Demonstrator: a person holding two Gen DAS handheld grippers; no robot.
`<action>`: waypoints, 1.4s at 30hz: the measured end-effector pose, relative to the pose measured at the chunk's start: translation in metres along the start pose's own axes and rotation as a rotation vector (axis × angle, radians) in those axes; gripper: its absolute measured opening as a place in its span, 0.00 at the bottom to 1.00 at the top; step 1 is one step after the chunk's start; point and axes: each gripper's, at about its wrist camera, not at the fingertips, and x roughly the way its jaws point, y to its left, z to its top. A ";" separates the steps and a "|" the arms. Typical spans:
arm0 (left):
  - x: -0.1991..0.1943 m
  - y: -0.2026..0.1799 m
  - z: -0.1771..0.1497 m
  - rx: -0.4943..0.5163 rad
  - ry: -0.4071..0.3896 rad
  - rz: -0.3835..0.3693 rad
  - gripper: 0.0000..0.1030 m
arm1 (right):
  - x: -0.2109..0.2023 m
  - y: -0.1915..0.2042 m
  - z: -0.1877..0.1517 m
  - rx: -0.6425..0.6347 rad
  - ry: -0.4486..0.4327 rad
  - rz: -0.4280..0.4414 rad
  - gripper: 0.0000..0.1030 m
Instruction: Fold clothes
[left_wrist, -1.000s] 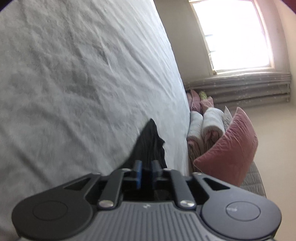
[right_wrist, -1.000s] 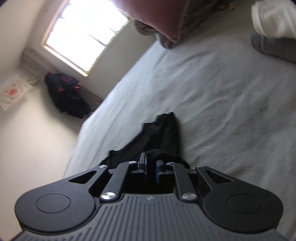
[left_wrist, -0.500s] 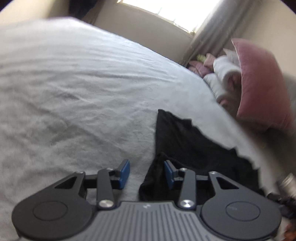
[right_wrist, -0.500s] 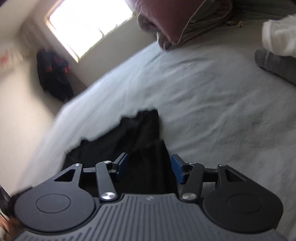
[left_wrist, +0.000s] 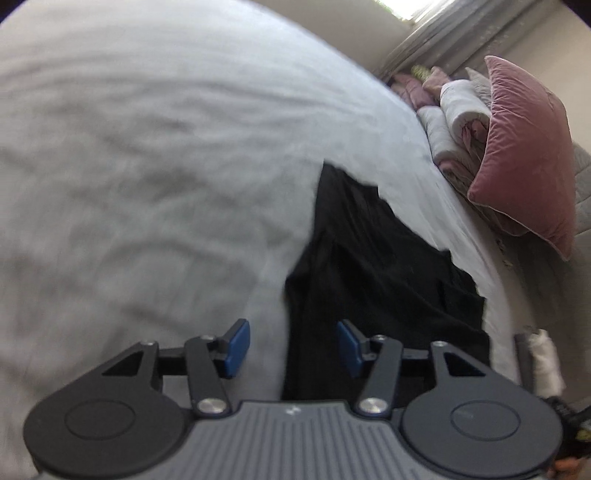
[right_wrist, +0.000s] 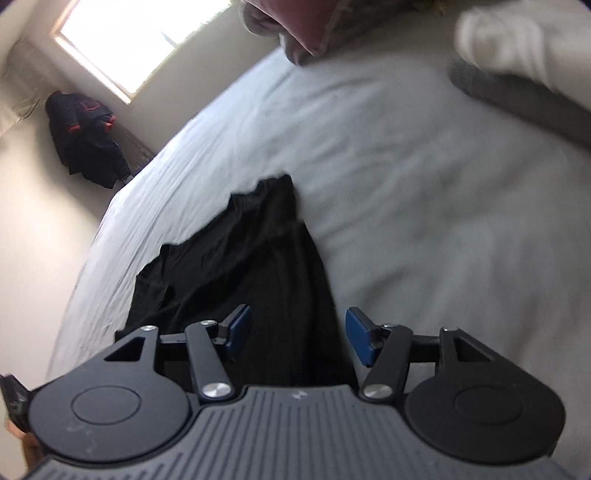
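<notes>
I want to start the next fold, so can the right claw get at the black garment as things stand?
Probably yes. The right claw is open directly over the black garment, which lies flat on the bed sheet, with nothing between them.

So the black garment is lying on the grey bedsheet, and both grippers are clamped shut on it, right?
Not quite. The black garment does lie on the grey bedsheet, but both grippers are open. The left wrist view shows the left gripper with its blue pads spread apart, and the right wrist view shows the same for the right gripper.
</notes>
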 end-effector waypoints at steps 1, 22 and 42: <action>-0.004 0.004 -0.004 -0.030 0.030 -0.023 0.49 | -0.005 -0.002 -0.004 0.028 0.013 0.007 0.59; 0.028 -0.017 -0.099 -0.333 -0.387 -0.036 0.05 | 0.032 0.004 -0.064 0.215 -0.286 0.030 0.09; -0.032 -0.056 -0.096 -0.371 -0.419 0.147 0.04 | -0.021 0.030 -0.056 0.240 -0.314 -0.039 0.08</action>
